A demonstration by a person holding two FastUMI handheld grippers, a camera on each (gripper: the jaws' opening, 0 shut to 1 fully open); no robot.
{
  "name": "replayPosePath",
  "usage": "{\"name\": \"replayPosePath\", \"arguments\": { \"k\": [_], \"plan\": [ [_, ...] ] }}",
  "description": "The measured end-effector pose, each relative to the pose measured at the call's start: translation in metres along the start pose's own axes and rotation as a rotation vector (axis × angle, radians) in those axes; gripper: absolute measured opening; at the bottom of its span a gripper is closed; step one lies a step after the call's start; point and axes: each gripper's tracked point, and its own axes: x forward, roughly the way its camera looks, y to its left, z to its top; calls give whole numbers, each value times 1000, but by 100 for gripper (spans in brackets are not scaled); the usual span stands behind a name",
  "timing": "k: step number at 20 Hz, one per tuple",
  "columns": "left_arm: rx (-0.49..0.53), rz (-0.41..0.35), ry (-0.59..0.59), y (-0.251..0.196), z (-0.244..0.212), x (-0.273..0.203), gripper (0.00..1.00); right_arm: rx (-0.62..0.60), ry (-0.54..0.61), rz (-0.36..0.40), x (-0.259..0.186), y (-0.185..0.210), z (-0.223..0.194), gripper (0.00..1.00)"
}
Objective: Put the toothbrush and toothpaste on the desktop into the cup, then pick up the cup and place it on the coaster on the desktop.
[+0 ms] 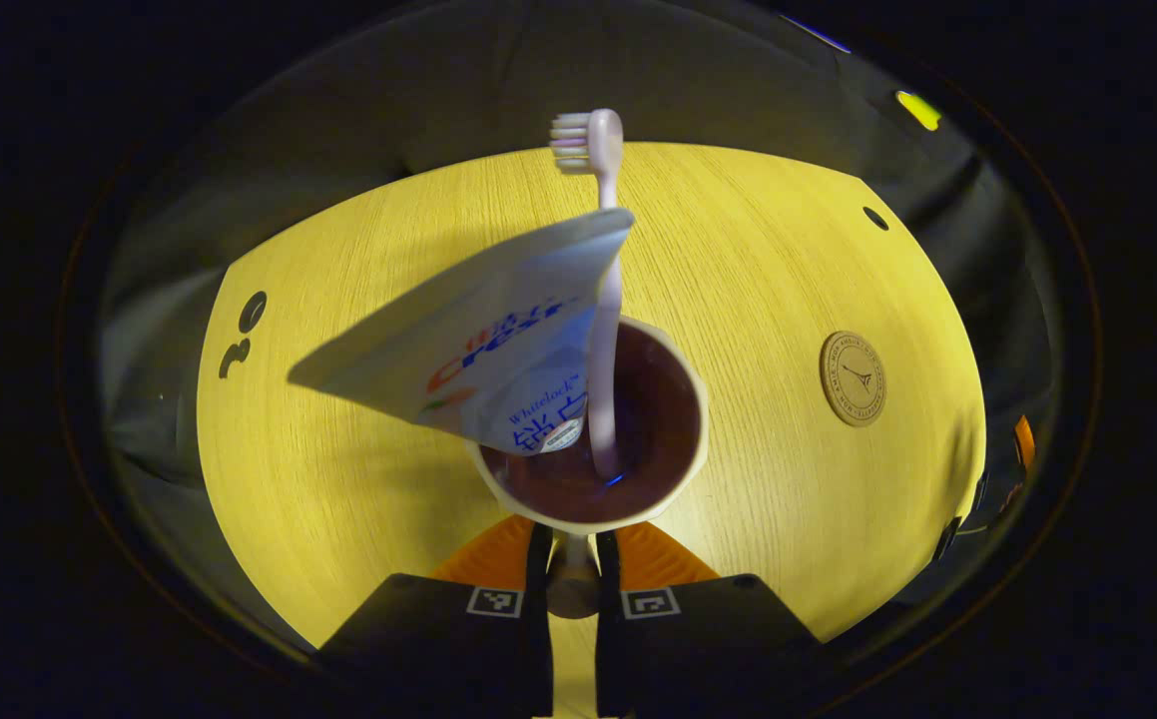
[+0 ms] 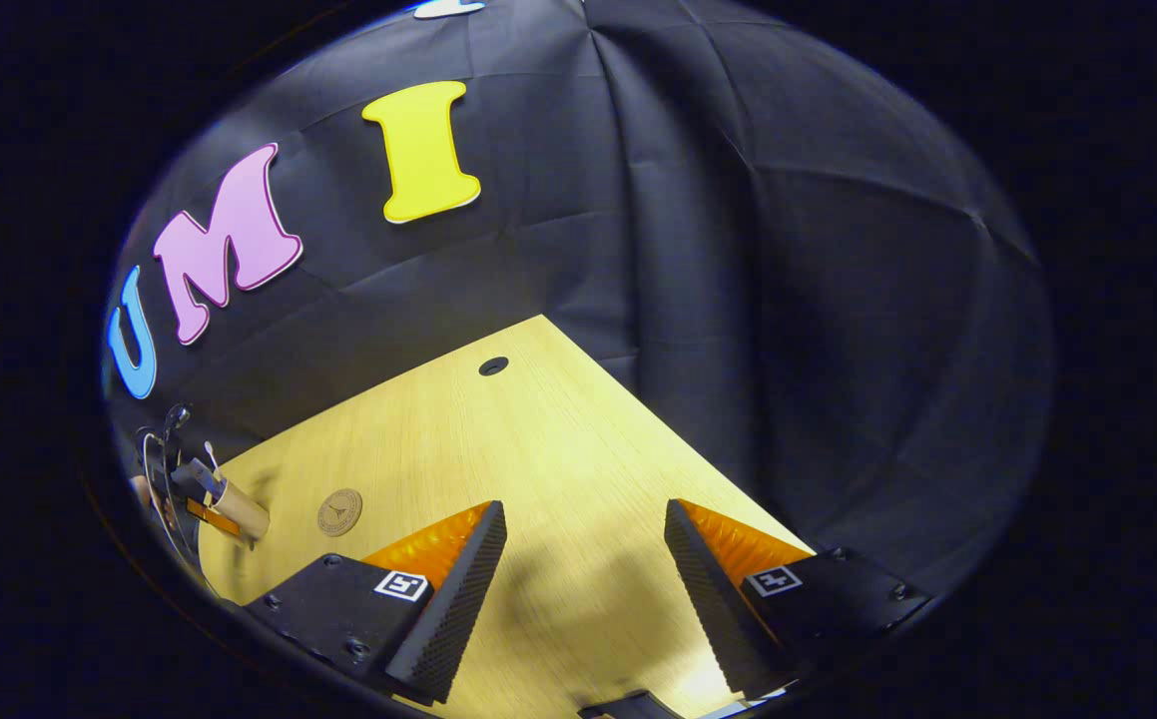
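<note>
In the left gripper view a cream cup [image 1: 638, 499] with a brown inside stands right before my fingers. A pink toothbrush [image 1: 603, 300] rises upright out of it, bristles at the top. A white toothpaste tube [image 1: 478, 340] leans out of the cup to the left. My left gripper [image 1: 573, 564] is shut on the cup's handle [image 1: 572, 584]. The round brown coaster [image 1: 853, 378] lies on the desk to the right of the cup, apart from it. In the right gripper view my right gripper [image 2: 583, 514] hangs open over bare desk. The coaster [image 2: 339, 511] and the cup [image 2: 236, 509] sit far to its left.
The light wooden desktop [image 1: 758, 260] has a small cable hole [image 1: 874, 218] near its far right corner and dark cutouts [image 1: 244, 330] at its left edge. In the right gripper view the desk edge [image 2: 658, 419] runs diagonally, with black cloth beyond it.
</note>
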Motion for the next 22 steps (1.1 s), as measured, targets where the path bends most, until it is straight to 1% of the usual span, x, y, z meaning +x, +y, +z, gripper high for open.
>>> {"name": "replayPosePath", "arguments": {
  "k": [1,2,3,7,11,16,19,22],
  "plan": [
    [-10,-7,-3,-3,-1,-1,19,-1,0,3,1,1,0,98],
    [-21,-14,-4,-6,-4,-3,23,-1,-1,8,0,2,1,98],
    [-32,-14,-8,-7,-4,-3,17,-3,0,14,0,2,1,98],
    [-42,-1,-52,-6,1,-14,17,-16,-6,31,-2,5,2,98],
    [8,-24,-72,-23,4,-32,16,-14,-8,36,-4,6,5,98],
    [107,-66,-76,-72,15,-41,16,-8,-34,29,-8,4,14,98],
    [161,-97,-72,-108,23,-37,16,1,-49,9,-15,-15,19,98],
    [224,-116,-60,-139,30,-31,16,26,-47,-15,-22,-33,15,98]
  ]
}}
